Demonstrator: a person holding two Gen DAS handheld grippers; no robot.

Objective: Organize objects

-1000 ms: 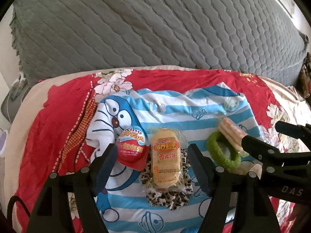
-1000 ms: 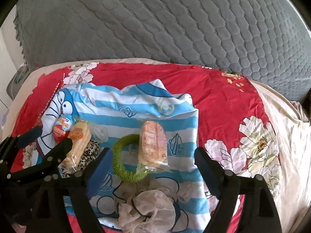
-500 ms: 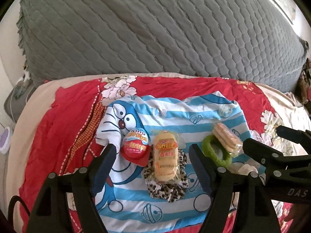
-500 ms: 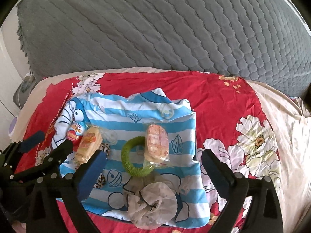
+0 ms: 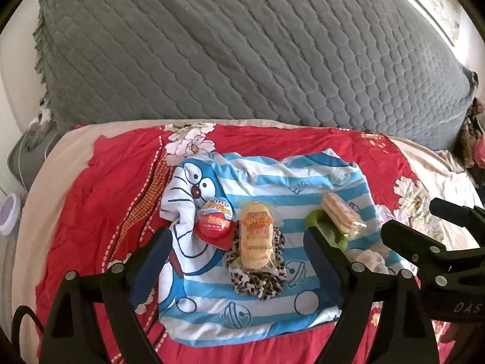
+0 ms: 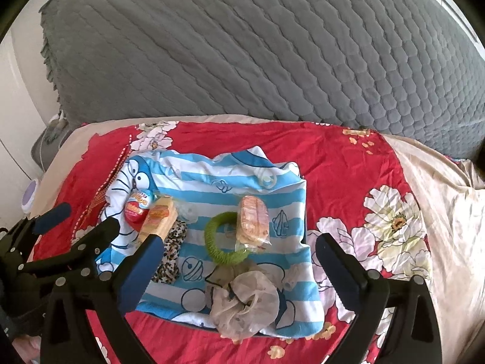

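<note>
A blue-striped cartoon cloth (image 5: 266, 188) (image 6: 212, 182) lies on the red floral bedspread. On it sit a red toy egg (image 5: 215, 226) (image 6: 137, 206), a yellow snack pack (image 5: 254, 238) (image 6: 159, 215) on a leopard scrunchie (image 5: 257, 279) (image 6: 171, 257), a green hair ring (image 6: 224, 239) (image 5: 315, 224), a wrapped biscuit pack (image 6: 253, 221) (image 5: 339, 215) and a beige scrunchie (image 6: 245, 301). My left gripper (image 5: 236, 261) hovers above the snack pack, its jaws opening with nothing between them. My right gripper (image 6: 235, 265) is open above the beige scrunchie and holds nothing.
A grey quilted headboard cushion (image 5: 242, 48) rises behind the bed. The red bedspread (image 6: 342, 163) with white flowers extends to the right, beige sheet (image 6: 448, 212) beyond it. A small purple-and-white object (image 5: 10, 215) sits off the bed's left edge.
Both grippers have lifted and drawn back from the cloth, so the objects look smaller and more of the bed shows. Both pairs of jaws stand wider than before.
</note>
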